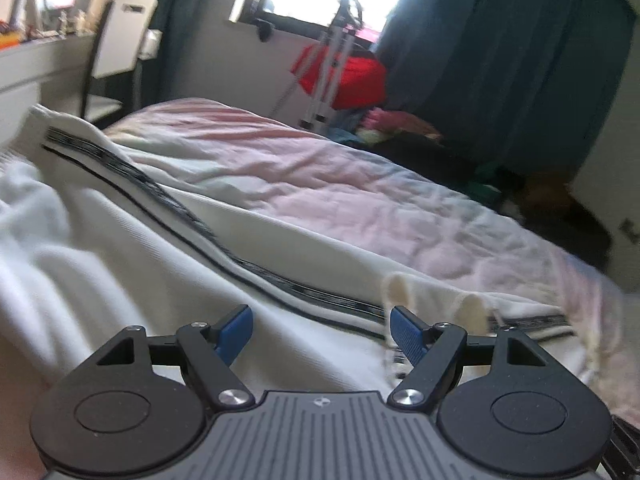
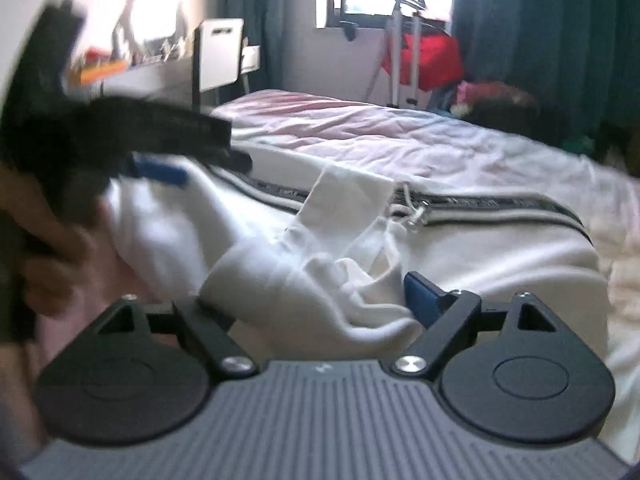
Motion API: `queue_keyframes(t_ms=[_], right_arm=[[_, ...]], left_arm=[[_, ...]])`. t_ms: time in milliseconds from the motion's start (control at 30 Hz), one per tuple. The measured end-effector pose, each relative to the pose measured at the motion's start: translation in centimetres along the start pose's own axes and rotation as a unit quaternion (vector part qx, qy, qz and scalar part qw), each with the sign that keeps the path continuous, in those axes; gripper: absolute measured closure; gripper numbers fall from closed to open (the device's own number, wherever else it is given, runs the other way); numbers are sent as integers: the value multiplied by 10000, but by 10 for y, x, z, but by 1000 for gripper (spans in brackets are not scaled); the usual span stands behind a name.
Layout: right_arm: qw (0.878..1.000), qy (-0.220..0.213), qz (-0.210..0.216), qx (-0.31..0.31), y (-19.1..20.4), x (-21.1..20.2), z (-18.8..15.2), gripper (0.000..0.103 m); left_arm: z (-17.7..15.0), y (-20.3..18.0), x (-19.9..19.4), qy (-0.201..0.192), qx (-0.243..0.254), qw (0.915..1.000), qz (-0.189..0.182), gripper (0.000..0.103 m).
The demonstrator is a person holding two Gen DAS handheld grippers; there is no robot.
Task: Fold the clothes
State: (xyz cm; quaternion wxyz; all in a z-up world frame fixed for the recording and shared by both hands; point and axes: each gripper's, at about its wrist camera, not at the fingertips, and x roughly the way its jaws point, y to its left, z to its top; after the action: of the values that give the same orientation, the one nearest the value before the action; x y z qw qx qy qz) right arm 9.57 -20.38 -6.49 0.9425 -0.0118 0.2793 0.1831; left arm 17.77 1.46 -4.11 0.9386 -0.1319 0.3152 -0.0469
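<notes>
White striped garment [image 2: 460, 240] spread over pink bed [image 1: 320, 184] — left gripper [image 1: 322, 330] parted, empty; right gripper [image 2: 320, 300] apart around bunched cloth (grab hem edge, square).

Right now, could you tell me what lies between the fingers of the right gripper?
In the right wrist view, a bunched fold of the white garment fills the gap between the right gripper's wide-set blue fingers; nothing else shows there.

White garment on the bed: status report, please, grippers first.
Left gripper open, empty, over white garment. Right gripper open around bunched fabric. Garment unfolded on pink bedspread. Nothing in the way.
</notes>
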Motion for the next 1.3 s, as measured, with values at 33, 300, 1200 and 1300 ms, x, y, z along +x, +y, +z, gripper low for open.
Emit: queue_keyframes(t_ms=[33, 300, 1200, 1300], right_arm=[[9998, 23, 102, 193, -2, -7, 1, 18], [9977, -21, 355, 577, -11, -22, 1, 18], [9924, -194, 967, 742, 8, 5, -3, 18], [9902, -549, 896, 921, -6, -10, 5, 18]], left_arm=[[1, -2, 3, 36, -1, 9999, -102, 26], [7, -18, 48, 408, 57, 9969, -677, 26], [16, -47, 76, 123, 880, 9932, -754, 65], [13, -44, 58, 181, 642, 9940, -868, 55]])
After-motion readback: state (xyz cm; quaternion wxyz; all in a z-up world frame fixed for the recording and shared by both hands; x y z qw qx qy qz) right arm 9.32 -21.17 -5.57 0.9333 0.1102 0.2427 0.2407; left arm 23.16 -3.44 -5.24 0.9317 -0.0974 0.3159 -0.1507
